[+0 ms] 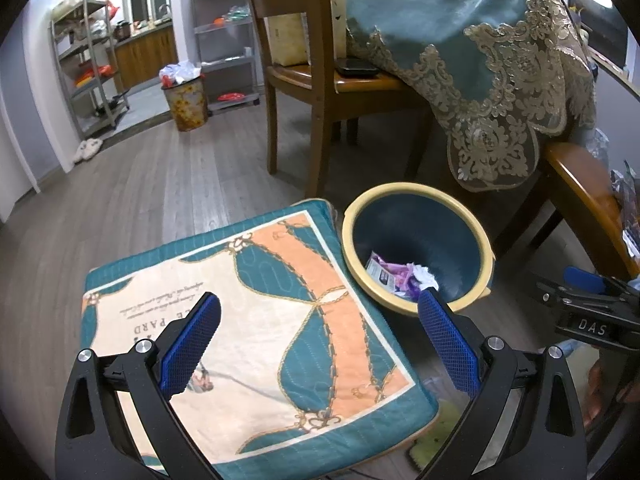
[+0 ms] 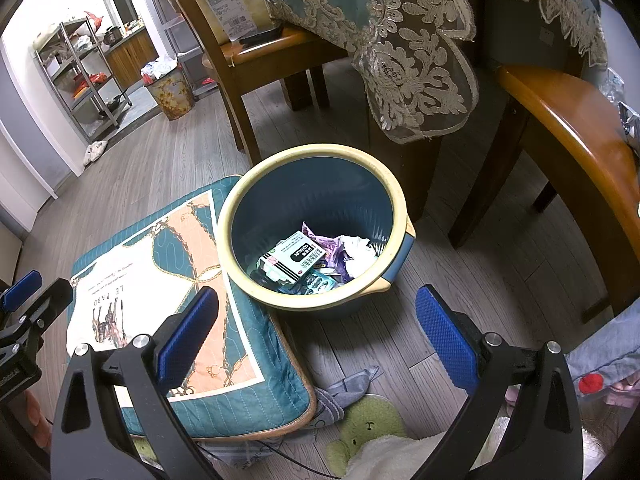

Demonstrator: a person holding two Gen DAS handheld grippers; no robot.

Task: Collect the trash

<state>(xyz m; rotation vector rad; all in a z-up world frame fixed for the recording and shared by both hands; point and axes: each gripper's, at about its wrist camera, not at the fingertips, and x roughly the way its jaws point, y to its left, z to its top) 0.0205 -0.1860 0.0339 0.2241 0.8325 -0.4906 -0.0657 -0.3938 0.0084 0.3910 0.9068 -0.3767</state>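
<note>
Two grippers in view, both spread wide w/ nothing between the blue pads. Left gripper [image 1: 320, 312] hangs over a teal-and-peach cushion [image 1: 256, 344] lying on the wood floor [image 1: 132, 208]; its right-side finger tip sits in line w/ the near rim of the trash bin [image 1: 416, 200], contact can't be told. Right gripper [image 2: 318, 306] is held above the floor just in front of the same bin [image 2: 312, 300], jaws apart, empty; left gripper shows at the left edge of the right wrist view, right gripper at the right edge of the left wrist view. Bin: dark blue inside, cream rim, upright, touching the cushion's far right edge. Trash is in the bin bottom: white/black carton [image 2: 294, 258], purple wrapper [image 2: 326, 246], crumpled white tissue [image 2: 358, 246], some blister-type packaging under the carton. Near the right gripper, on the floor: grey cloth [image 2: 344, 392] poking from under the cushion corner, green plush item [image 2: 368, 428] beside it. Behind the bin: wooden chair [image 1: 312, 80] w/ a dark phone-like slab on the seat, surface draped in teal cloth w/ lace trim [image 1: 492, 64] hanging over the bin's far side. 2nd chair seat [image 2: 568, 120] at right. Far back: floral waste bin [image 1: 186, 104], overfull, near metal shelving [image 1: 86, 64].
</note>
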